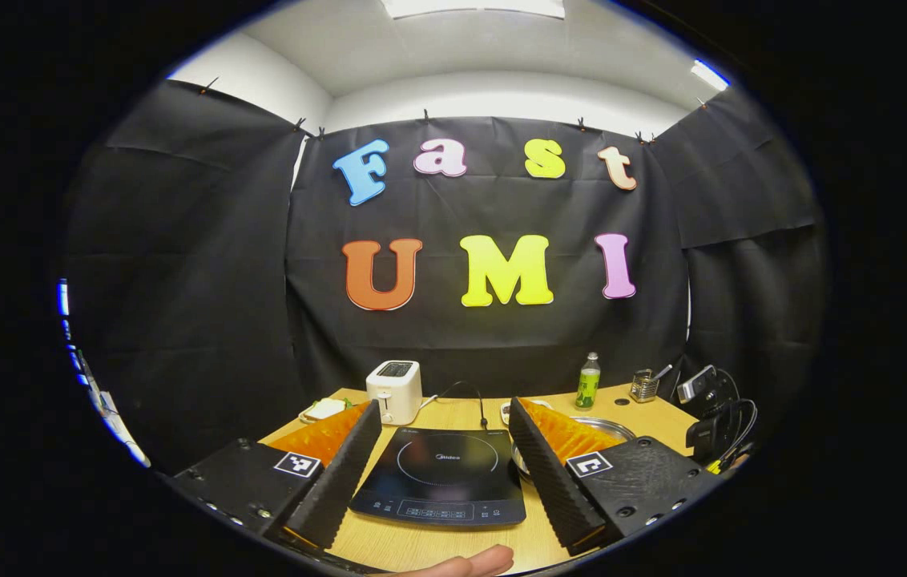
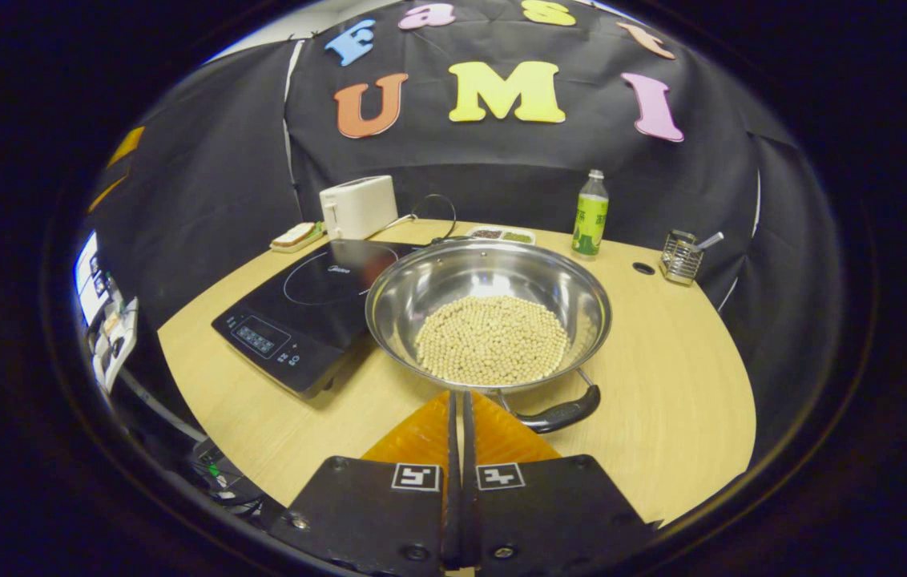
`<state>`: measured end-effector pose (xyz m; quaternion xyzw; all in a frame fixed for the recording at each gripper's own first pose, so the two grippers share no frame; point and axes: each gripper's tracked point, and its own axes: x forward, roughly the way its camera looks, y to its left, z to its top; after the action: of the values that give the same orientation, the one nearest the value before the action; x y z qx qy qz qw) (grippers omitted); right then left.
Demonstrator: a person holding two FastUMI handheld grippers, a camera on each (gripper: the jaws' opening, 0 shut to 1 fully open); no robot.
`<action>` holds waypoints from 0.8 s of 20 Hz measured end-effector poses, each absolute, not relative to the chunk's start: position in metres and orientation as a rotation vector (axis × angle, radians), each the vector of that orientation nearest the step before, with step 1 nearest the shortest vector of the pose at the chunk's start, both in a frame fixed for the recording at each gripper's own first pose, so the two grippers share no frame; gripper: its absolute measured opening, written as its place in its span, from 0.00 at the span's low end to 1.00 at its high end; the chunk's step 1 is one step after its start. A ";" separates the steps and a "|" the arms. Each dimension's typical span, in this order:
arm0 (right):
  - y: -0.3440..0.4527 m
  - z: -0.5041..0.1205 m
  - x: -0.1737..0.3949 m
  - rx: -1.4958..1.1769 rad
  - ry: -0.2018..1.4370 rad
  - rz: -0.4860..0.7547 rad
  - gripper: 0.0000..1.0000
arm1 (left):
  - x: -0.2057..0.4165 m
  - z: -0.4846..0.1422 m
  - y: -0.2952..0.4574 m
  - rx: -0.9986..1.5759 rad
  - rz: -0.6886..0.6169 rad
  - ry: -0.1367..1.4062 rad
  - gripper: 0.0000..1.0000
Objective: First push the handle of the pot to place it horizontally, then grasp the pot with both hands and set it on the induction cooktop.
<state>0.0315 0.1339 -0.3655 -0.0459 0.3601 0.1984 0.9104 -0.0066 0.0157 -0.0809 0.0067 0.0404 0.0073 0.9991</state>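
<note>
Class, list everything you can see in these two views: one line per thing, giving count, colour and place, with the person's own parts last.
Table: one, light wood, bearing everything below.
Induction cooktop: one, black, left of the pot.
Pot: one, shiny steel, mid-table, its rim overlapping the cooktop's edge.
Beans: one heap, pale beige, in the pot.
Pot handle: one, black, on the pot's near side, angled right.
Toaster: one, white, back left.
Bottle: one, green, back right.
Wire holder: one, metal, far right.
Small dish: one, white, behind the pot.
Left claw: one, open, above the cooktop.
Right claw: one, shut, empty, just before the pot.
Finger: one, under the left claw.
</note>
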 end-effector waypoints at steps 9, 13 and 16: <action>0.122 -0.377 0.045 -0.118 0.756 0.419 0.04 | 0.010 -0.053 0.014 -0.020 0.023 -0.001 0.95; 0.123 -0.384 0.043 -0.134 0.778 0.452 0.01 | 0.030 -0.045 0.011 -0.044 0.023 -0.018 0.95; 0.122 -0.383 0.044 -0.131 0.788 0.474 0.04 | 0.043 -0.042 0.008 -0.042 0.021 -0.008 0.95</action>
<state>0.0444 0.1223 -0.3831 -0.0629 0.3800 0.2286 0.8941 0.0433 0.0082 -0.0419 -0.0212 -0.0040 0.0104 0.9997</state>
